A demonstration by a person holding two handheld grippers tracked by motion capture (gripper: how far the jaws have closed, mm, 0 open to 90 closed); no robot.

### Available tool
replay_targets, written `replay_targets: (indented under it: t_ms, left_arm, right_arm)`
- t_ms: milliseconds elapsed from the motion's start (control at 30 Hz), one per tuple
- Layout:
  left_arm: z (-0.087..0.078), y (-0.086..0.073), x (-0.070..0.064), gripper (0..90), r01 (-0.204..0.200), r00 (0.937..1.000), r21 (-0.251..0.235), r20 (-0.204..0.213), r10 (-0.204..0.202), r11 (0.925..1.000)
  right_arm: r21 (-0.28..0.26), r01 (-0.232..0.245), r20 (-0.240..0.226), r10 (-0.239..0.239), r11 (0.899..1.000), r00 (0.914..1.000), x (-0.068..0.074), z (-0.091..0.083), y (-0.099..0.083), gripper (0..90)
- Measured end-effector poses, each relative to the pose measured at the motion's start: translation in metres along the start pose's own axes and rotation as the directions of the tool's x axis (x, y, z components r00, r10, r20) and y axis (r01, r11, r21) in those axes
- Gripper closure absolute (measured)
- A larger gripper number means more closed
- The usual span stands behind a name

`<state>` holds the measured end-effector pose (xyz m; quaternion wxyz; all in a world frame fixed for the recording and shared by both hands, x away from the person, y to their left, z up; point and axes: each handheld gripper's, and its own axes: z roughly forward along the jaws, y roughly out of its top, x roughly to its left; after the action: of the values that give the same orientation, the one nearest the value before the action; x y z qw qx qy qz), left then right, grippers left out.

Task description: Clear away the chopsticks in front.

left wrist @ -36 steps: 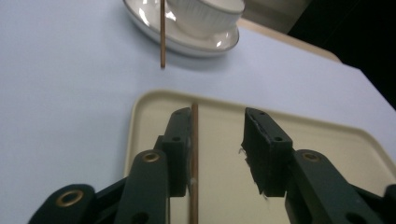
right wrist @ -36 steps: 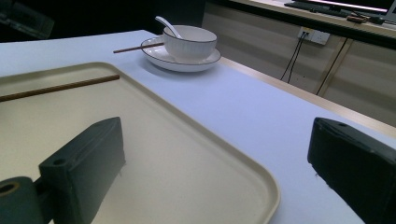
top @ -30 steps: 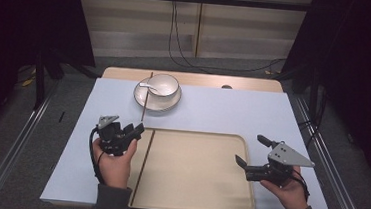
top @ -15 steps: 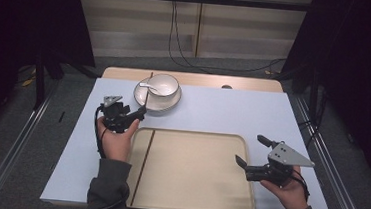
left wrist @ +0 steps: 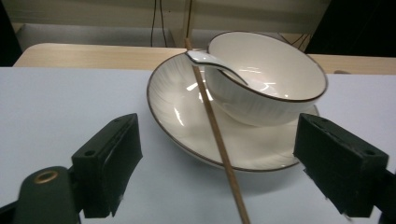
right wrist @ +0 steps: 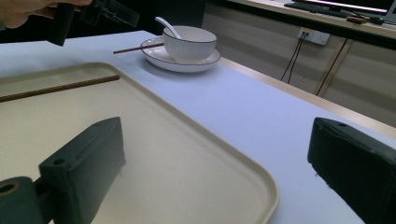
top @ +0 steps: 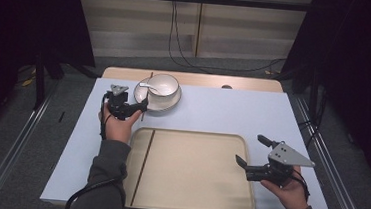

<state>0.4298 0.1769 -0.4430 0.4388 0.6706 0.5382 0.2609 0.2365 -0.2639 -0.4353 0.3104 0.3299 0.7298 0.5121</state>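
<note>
A white bowl (top: 164, 86) with a white spoon (top: 148, 86) in it stands on a white plate (top: 171, 105) at the back of the table. One wooden chopstick (top: 146, 97) lies across the plate's left rim. A second chopstick (top: 143, 165) lies in the beige tray (top: 202, 186) along its left side. My left gripper (top: 137, 108) is open just left of the plate. In the left gripper view the chopstick (left wrist: 219, 140) runs between the jaws of my left gripper (left wrist: 224, 179), touching neither. My right gripper (top: 250, 150) is open over the tray's right edge, with nothing between its fingers (right wrist: 84, 172).
A pale blue mat (top: 238, 113) covers the table, with a strip of bare wood (top: 255, 84) along the far edge. Cables (top: 178, 39) hang down the wall behind. Dark curtains stand to either side.
My left gripper has moved from beside the tray's left edge forward to the plate and now straddles the chopstick on its rim. The right gripper has stayed put.
</note>
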Motion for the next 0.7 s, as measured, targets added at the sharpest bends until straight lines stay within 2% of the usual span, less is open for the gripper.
replay_targets:
  t_ms: [267, 333, 467, 500, 567, 633, 700]
  left_arm:
    - [0.018, 0.002, 0.01, 13.9, -0.01, 0.9998, 0.022, -0.016, 0.01, 0.9997]
    - [0.021, 0.003, 0.01, 17.4, -0.011, 0.9999, 0.023, -0.005, 0.011, 0.9997]
    - [0.031, 0.004, 0.009, 23.1, -0.012, 0.9999, 0.056, 0.001, 0.012, 0.9983]
    - [0.033, 0.005, 0.008, 26.3, -0.002, 1.0, 0.06, 0.004, 0.002, 0.9982]
    - [0.038, 0.007, 0.008, 29.6, -0.006, 1.0, 0.079, 0.003, 0.006, 0.9968]
    - [0.042, 0.009, 0.007, 37.1, -0.001, 1.0, 0.102, 0.004, 0.001, 0.9947]
    - [0.047, 0.01, 0.006, 40.0, -0.017, 0.9997, 0.122, -0.013, 0.019, 0.9924]
  right_arm:
    - [0.001, -0.006, 0.001, 0.006, 1.0, 1.0, 0.0, 0.0, 0.0, 3.6]
    - [-0.003, 0.002, 0.005, -0.002, 1.0, 1.0, -0.001, 0.0, 0.0, 3.6]
    - [0.001, -0.004, 0.005, 0.004, 1.0, 1.0, -0.001, 0.0, 0.0, 3.6]
    - [0.001, -0.004, 0.005, 0.004, 1.0, 1.0, -0.001, 0.0, 0.0, 3.7]
    - [0.001, -0.003, 0.007, 0.003, 1.0, 1.0, -0.001, 0.0, 0.0, 3.6]
    - [0.001, -0.006, 0.006, 0.006, 1.0, 1.0, -0.001, -0.001, 0.0, 3.6]
    - [0.0, -0.004, 0.006, 0.004, 1.0, 1.0, -0.002, -0.001, 0.0, 3.6]
